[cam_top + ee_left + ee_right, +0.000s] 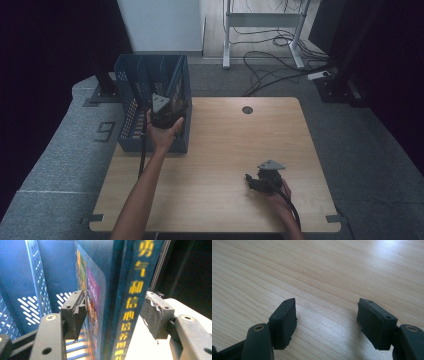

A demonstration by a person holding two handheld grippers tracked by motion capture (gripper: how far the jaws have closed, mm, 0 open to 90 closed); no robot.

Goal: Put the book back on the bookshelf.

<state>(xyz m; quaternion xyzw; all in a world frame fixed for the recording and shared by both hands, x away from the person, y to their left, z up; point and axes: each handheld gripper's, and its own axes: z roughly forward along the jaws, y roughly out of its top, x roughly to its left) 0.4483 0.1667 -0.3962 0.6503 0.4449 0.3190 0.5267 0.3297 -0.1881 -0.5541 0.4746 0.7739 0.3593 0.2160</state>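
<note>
Book, dark teal spine with yellow characters, stands upright between your left gripper's jaws, inside the blue perforated rack. Those jaws are parted; the pad on the right of the left gripper view stands just clear of the spine, while the other sits against the cover, contact unclear. Your right gripper holds its jaws wide apart over the bare wooden table, gripping nothing.
</note>
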